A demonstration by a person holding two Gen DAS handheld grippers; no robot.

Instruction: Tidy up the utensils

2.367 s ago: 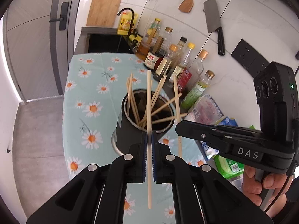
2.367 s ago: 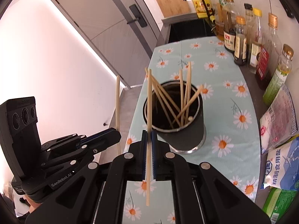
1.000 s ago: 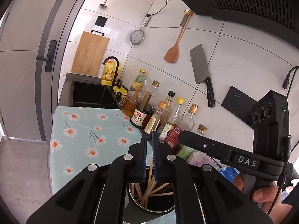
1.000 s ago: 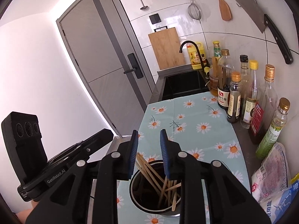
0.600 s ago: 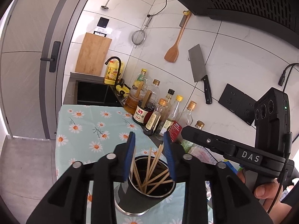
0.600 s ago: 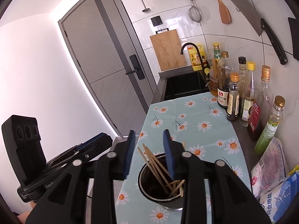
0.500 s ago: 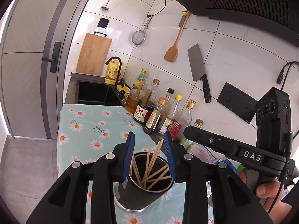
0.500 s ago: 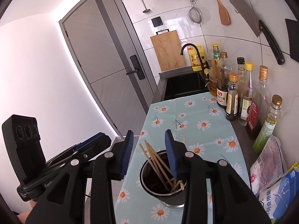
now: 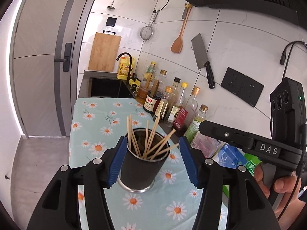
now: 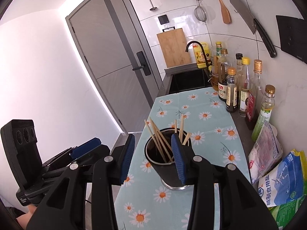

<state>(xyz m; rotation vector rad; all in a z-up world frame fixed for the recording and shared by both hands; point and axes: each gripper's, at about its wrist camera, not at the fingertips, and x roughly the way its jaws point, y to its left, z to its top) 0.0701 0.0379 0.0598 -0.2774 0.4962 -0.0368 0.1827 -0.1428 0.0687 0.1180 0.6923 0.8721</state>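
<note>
Tall dark metal cup [image 9: 141, 169] upright mid daisy-print cloth [image 9: 90, 132], toward its near edge; thin wooden chopsticks [image 9: 151, 140] fanned inside, leaning on rim. Left gripper [image 9: 153, 160] spread wide, empty, framing cup. Right gripper [image 10: 153, 158] spread, empty. Sorting likely complete.

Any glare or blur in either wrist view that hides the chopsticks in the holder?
Left wrist: chopsticks sharp in the holder; only fisheye bending at edges. Right wrist: wall blown out white on the left; a jaw pad covers part of the holder.
</note>
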